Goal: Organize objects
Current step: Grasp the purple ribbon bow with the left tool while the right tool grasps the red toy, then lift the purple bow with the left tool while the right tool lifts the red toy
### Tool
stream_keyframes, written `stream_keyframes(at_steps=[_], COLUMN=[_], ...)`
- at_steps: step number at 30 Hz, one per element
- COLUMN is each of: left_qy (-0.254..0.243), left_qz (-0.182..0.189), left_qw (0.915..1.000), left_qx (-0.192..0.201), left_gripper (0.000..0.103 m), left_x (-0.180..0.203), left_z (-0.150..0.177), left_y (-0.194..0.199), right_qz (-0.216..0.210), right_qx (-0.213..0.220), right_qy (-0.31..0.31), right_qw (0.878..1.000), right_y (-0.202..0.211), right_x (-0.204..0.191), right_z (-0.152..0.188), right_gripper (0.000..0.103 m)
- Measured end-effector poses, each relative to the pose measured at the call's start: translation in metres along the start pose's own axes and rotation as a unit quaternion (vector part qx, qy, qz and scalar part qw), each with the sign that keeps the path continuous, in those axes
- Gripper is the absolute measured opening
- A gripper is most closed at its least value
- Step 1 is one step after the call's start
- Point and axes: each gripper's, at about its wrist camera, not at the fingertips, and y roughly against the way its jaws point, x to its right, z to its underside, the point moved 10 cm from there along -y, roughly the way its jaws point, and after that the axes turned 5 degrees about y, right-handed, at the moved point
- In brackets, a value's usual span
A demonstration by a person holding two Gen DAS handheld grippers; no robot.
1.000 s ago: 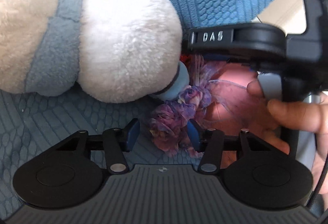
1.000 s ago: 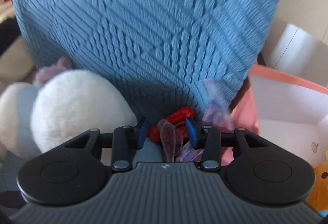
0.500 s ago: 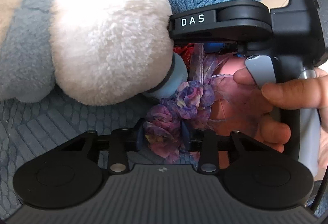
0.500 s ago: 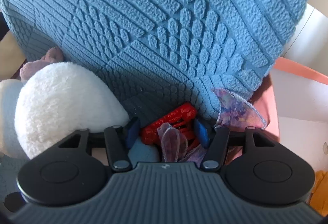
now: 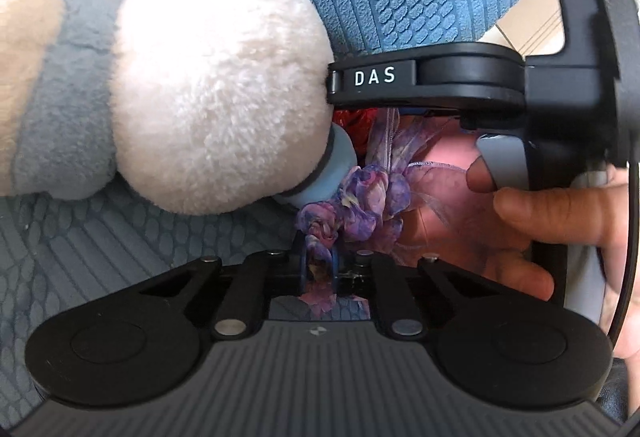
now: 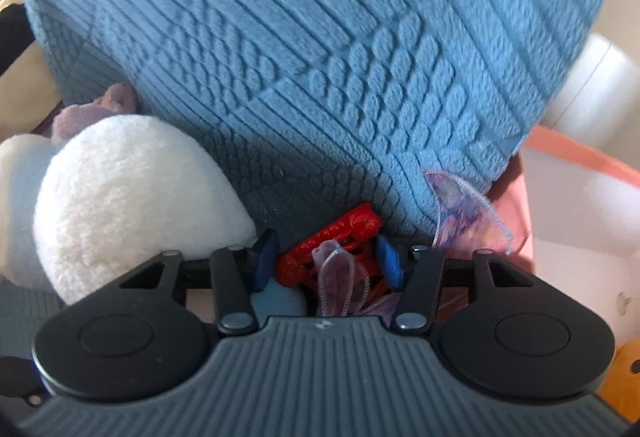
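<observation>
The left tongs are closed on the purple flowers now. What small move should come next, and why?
Probably lift the left tongs slowly, drawing the purple fabric flowers away from the plush toy. The pads already pinch the flowers, but the sheer ribbon lies across the red toy between the closing right tongs and may snag.

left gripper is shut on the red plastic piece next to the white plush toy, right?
Not quite. The left wrist view shows the left gripper shut on the purple fabric flowers, not the red plastic piece. That piece sits between the right gripper's closing jaws. The white plush toy is indeed beside it.
</observation>
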Motion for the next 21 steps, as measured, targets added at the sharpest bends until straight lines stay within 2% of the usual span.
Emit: stream_keyframes(at_steps=[1,4,5,12,17,21], left_qy=[0.000,0.007,0.011,0.037,0.058,0.070], left_qz=[0.001,0.003,0.007,0.017,0.021,0.007], left_qw=[1.0000,0.9999,0.9998,0.9983,0.9955,0.9922], left_qx=[0.003,0.010,0.013,0.043,0.071,0.102], left_gripper=[0.013,0.012,0.012,0.011,0.011,0.011], left_x=[0.001,0.002,0.002,-0.003,-0.012,-0.027], left_z=[0.000,0.000,0.001,0.007,0.010,0.010], left_y=[0.003,0.015,0.020,0.058,0.104,0.140], right_qz=[0.001,0.000,-0.005,-0.022,-0.035,-0.042], right_qx=[0.008,0.030,0.036,0.063,0.083,0.097], right_qy=[0.000,-0.017,-0.026,-0.051,-0.059,-0.050], right_qw=[1.000,0.999,0.999,0.996,0.994,0.993], right_y=[0.004,0.020,0.026,0.055,0.074,0.092], right_x=[0.000,0.005,0.007,0.016,0.012,0.004], right_z=[0.000,-0.001,-0.001,0.000,-0.002,0.002], right_gripper=[0.054,0.036,0.033,0.031,0.030,0.028])
